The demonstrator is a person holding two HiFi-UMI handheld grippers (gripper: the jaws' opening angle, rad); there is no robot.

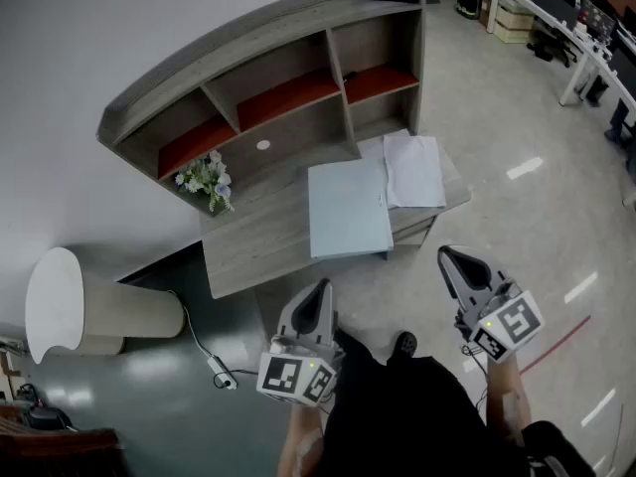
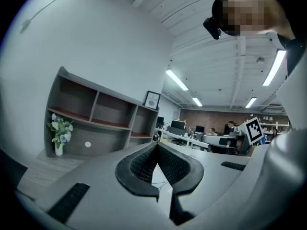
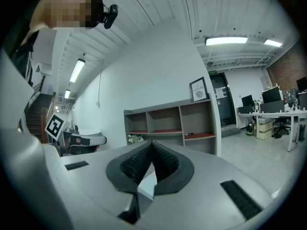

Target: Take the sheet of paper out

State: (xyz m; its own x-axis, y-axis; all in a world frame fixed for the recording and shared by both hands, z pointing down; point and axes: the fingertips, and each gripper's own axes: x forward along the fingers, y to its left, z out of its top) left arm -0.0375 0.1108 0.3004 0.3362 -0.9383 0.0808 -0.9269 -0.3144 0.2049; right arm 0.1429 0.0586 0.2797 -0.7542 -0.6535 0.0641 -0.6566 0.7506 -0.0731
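A light blue folder [image 1: 348,210] lies shut on the grey wooden desk [image 1: 258,241]. White sheets of paper [image 1: 414,170] lie beside it on the right, partly under its edge. My left gripper [image 1: 320,288] hangs level in front of the desk, short of its front edge, shut with nothing in it. To the right, my right gripper [image 1: 445,254] is shut and empty too, off the desk's front right corner. In the left gripper view the left gripper [image 2: 156,145] shows closed jaws; in the right gripper view the right gripper [image 3: 152,143] does as well.
A shelf unit [image 1: 268,92] with red-lined compartments stands at the back of the desk, with a small vase of flowers [image 1: 207,179] at its left. A white round lamp [image 1: 70,306] stands on the floor at the left. Office desks [image 1: 556,18] are far right.
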